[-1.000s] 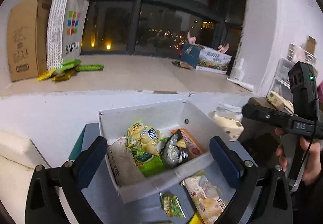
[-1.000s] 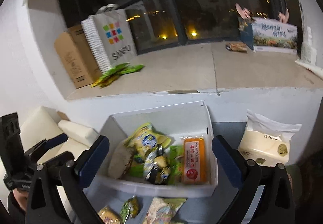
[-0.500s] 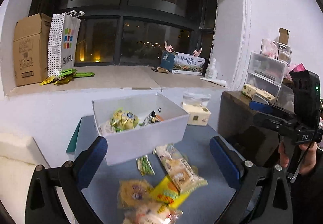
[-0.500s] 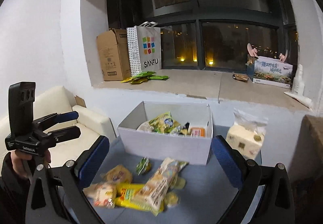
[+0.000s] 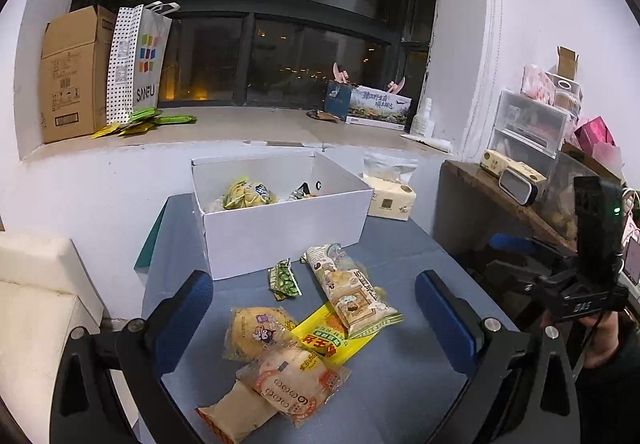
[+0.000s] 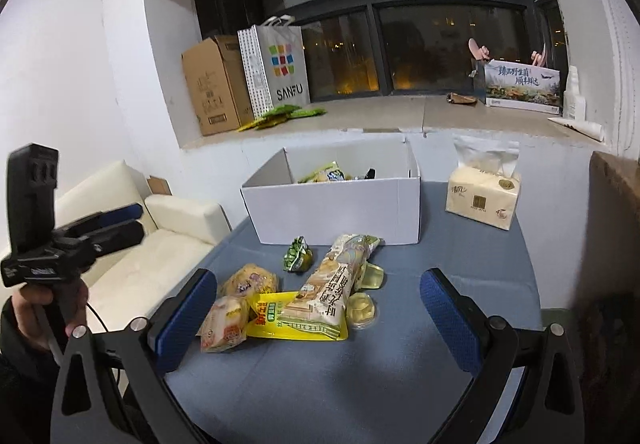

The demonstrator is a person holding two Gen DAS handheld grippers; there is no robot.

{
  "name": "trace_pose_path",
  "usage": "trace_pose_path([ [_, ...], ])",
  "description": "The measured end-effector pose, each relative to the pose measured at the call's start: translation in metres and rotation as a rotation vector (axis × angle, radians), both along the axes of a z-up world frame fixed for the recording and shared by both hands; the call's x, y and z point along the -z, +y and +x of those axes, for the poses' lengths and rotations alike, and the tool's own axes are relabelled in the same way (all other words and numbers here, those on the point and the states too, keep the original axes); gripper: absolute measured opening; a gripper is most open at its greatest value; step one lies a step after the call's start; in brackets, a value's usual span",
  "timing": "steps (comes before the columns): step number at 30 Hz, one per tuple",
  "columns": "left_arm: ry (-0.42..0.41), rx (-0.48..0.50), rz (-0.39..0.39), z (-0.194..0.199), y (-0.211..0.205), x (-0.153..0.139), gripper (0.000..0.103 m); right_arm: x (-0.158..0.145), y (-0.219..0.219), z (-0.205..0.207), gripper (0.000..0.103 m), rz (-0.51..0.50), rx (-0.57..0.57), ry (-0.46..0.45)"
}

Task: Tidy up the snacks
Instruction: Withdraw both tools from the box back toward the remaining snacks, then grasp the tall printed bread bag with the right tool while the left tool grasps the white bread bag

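Note:
A white box with several snacks inside stands at the back of a blue table. In front of it lie loose snacks: a small green packet, a long cracker pack, a yellow packet, two round bread packs. My left gripper is open and empty, above the pile. My right gripper is open and empty, held back from the pile.
A tissue pack sits right of the box. A white sofa is at the left. A windowsill holds a cardboard box, a SANFU bag and green packets. Shelves with bins stand at the right.
Both grippers have pulled back and up from over the box. The loose snacks on the table in front of the box have come into view. Both stay open.

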State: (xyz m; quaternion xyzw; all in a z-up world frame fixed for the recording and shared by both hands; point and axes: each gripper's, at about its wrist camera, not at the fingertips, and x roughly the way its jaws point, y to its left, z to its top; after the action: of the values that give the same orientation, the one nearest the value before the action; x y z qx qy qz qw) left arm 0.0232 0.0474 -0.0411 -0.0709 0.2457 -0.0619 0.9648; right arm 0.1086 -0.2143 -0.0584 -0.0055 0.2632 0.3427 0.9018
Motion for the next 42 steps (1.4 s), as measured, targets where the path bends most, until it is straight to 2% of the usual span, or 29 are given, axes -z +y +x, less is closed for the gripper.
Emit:
trace_pose_path([
  [8, 0.004, -0.017, 0.006, -0.011, 0.008, 0.004, 0.103, 0.023, 0.03, 0.022, 0.103, -0.074, 0.006, 0.1],
  [14, 0.024, -0.025, 0.035, -0.019, 0.013, 0.014, 0.103, 0.046, 0.059, 0.058, 0.103, -0.088, -0.015, 0.217],
  [19, 0.035, -0.041, 0.038, -0.025, 0.022, 0.02, 0.103, 0.066, 0.094, 0.088, 0.103, -0.169, -0.026, 0.266],
  [24, 0.052, -0.047, 0.037, -0.029, 0.028, 0.027, 0.103, 0.096, 0.119, 0.12, 0.103, -0.234, 0.008, 0.358],
  [28, 0.059, -0.046, 0.036, -0.03, 0.029, 0.031, 0.103, 0.109, 0.128, 0.129, 0.103, -0.279, 0.025, 0.371],
  [30, 0.061, -0.044, 0.035, -0.03, 0.028, 0.032, 0.103, 0.115, 0.133, 0.132, 0.091, -0.309, 0.031, 0.374],
  [31, 0.063, -0.042, 0.037, -0.029, 0.027, 0.033, 0.103, 0.117, 0.134, 0.133, 0.062, -0.327, 0.032, 0.373],
  [32, 0.066, -0.038, 0.04, -0.029, 0.025, 0.034, 0.103, 0.122, 0.137, 0.135, 0.042, -0.366, 0.04, 0.371],
  [35, 0.075, -0.034, 0.059, -0.026, 0.022, 0.036, 0.103, 0.12, 0.132, 0.131, 0.036, -0.347, 0.012, 0.356],
  [42, 0.133, 0.059, 0.086, -0.011, 0.005, 0.053, 0.103, 0.086, 0.1, 0.107, 0.035, -0.217, -0.03, 0.304],
])
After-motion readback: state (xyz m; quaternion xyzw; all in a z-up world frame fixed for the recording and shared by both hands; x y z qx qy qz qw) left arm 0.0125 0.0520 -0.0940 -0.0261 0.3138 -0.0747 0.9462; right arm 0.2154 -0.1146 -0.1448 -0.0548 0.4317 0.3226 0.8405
